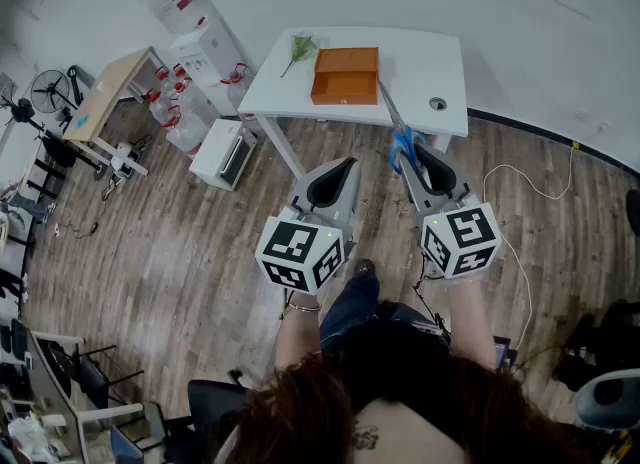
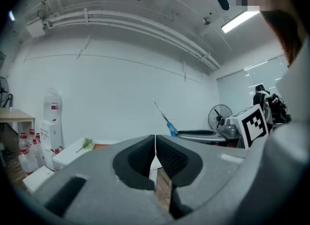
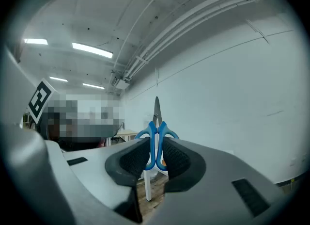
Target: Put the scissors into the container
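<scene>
My right gripper (image 1: pixel 412 152) has its jaws clamped on the scissors (image 1: pixel 401 138), pinching the blue handle loops between the dark pads. In the right gripper view the scissors (image 3: pixel 156 133) run straight out along the line of my right gripper (image 3: pixel 156 159). Their long axis is in line with the jaws, the loops are nearest me, and the closed blades point away to 12 o'clock. From the head view the same long axis leans a little, handles near the jaws and the blade tip aimed toward about 11 o'clock. The tip shows against the near edge of the white counter (image 1: pixel 425 60). The orange container (image 1: pixel 345 74) sits on that counter at about 11 o'clock from the blade tip, apart from it, with its open side up. A green sprig (image 1: pixel 301 48) lies on the counter just beside the container, at its 10 o'clock. My left gripper (image 1: pixel 338 174) hangs over the wooden floor (image 1: pixel 180 242), short of the counter, with the container at 12 o'clock from it. In the left gripper view the jaws of my left gripper (image 2: pixel 155 157) are pressed together with nothing between them. The scissors (image 2: pixel 168 123) show beyond them at about 1 o'clock, blade slanting up toward 11 o'clock.
</scene>
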